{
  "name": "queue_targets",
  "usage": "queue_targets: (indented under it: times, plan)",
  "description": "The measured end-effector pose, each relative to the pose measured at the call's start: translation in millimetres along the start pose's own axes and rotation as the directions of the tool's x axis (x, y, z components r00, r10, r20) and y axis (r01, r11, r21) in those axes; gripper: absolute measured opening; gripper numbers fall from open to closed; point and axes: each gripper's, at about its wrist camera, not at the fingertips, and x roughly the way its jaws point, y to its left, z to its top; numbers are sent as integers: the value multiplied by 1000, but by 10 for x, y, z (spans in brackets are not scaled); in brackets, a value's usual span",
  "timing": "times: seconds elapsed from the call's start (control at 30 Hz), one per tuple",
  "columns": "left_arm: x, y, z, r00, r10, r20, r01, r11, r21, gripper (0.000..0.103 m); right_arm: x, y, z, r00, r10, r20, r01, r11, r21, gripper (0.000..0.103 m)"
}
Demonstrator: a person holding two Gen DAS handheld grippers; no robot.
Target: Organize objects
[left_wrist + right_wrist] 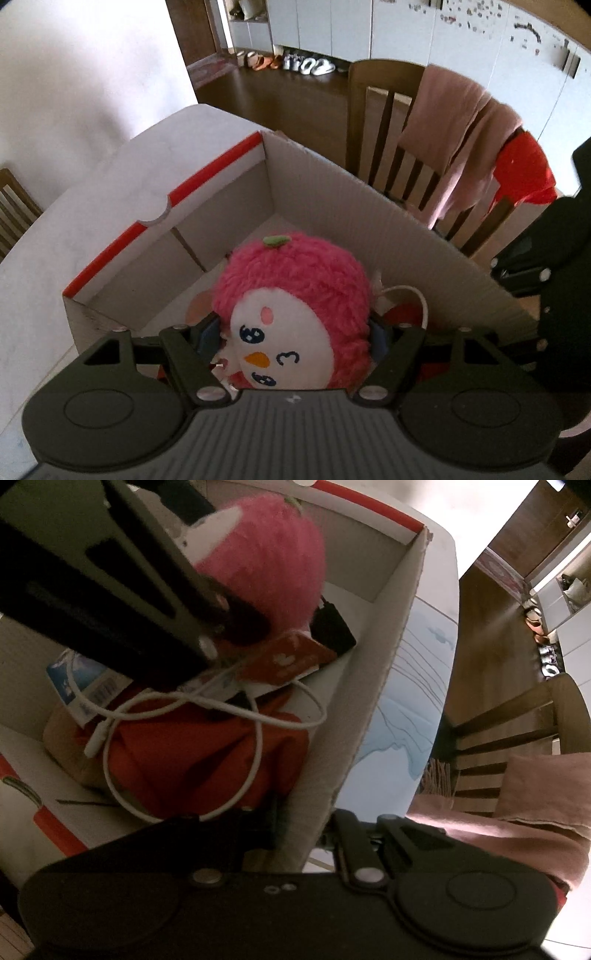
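**Ana:** Between the fingers of the left gripper (pixel 293 338) sits a pink plush toy (pixel 295 314); the jaws stand wide and a blue pad presses each side of its fluffy head, so it is gripped rather than loose; its white face with the orange beak looks back at the camera, and the green leaf on top points away.

**Ben:** And where is the toy relative to the box?

**Ana:** Over the open cardboard box (pixel 332 192), low inside its walls; whether it touches what lies under it I cannot tell; the box has a red strip along its far rim and stands on a white table (pixel 74 206).

**Ben:** What about the right gripper (pixel 291 834)?

**Ana:** Its jaws are nearly closed on the near wall of the box, one finger inside and one outside; the view there is dark, so the pinch itself is probably on the cardboard edge, no more than that; from that side the box holds a red cloth (pixel 192 753), a white cable (pixel 255 716) looped over it, a red card-like packet (pixel 284 661) and a black block (pixel 332 627) beside the plush toy.

**Ben:** Beyond the table?

**Ana:** A wooden chair (pixel 384 122) with a pink cloth (pixel 461 129) hung over its back; shoes (pixel 306 62) in a row on the floor by white cupboards.
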Motion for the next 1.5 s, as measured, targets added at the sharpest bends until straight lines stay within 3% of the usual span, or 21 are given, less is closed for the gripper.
queue_targets:
  times: [0.27, 0.53, 0.77, 0.93, 1.27, 1.5]
  plan:
    - [-21, 33, -28, 1000, -10, 28, 11, 999, -30, 85, 10, 2, 0, 1000, 2, 1, -2, 1000, -1, 10]
    - [-211, 86, -124, 998, -31, 61, 37, 994, -106, 86, -72, 33, -34, 1000, 6, 22, -6, 1000, -20, 14]
    - [-537, 119, -245, 991, -17, 135, 40, 985, -165, 86, -275, 46, -70, 998, 5, 57, -3, 999, -34, 13]
    - [-805, 126, -390, 981, 31, 191, 9, 979, -204, 86, -504, 19, -136, 995, -3, 98, 2, 1000, 4, 14]
    - [-1307, 193, -811, 952, 59, 300, 25, 963, -269, 86, -996, 80, -315, 979, -36, 202, 8, 991, 135, 15]
    - [-1579, 135, -1001, 929, 77, 362, 23, 965, -263, 86, -1331, 313, -443, 952, -75, 298, 13, 979, 206, 14]
